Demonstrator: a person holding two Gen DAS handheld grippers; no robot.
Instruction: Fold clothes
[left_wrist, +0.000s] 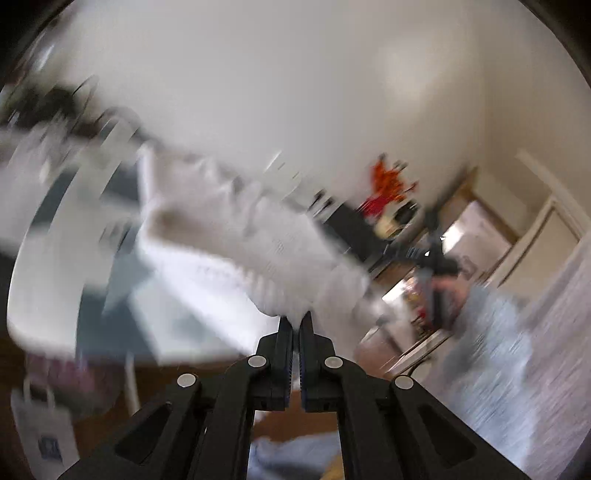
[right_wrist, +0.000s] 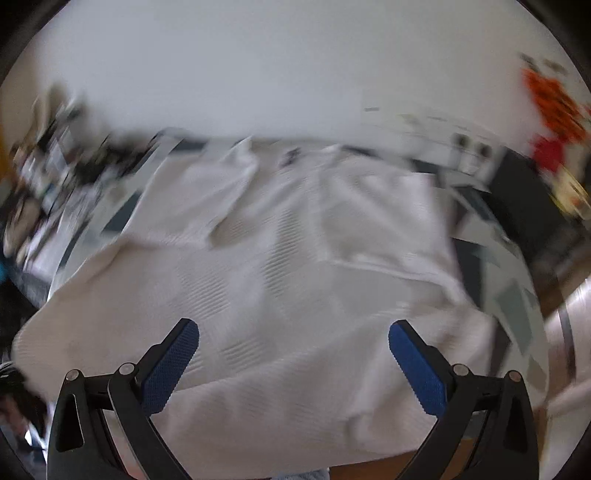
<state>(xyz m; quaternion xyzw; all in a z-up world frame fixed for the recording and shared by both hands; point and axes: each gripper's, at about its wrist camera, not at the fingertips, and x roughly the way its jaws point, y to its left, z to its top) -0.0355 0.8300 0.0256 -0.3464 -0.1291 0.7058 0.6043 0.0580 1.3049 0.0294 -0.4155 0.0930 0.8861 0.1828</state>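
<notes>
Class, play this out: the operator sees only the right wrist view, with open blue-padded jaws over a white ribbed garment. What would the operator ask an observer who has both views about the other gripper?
Operator: Is the left gripper holding anything?
Observer: Yes. The left gripper is shut on a bunched edge of the white garment.
Operator: Is that edge lying on the table?
Observer: No, it hangs lifted from the pinch, above the table.
Operator: Does your other view show my right gripper?
Observer: Yes, blurred at right, in a hand; the right wrist view shows the right gripper open.
</notes>
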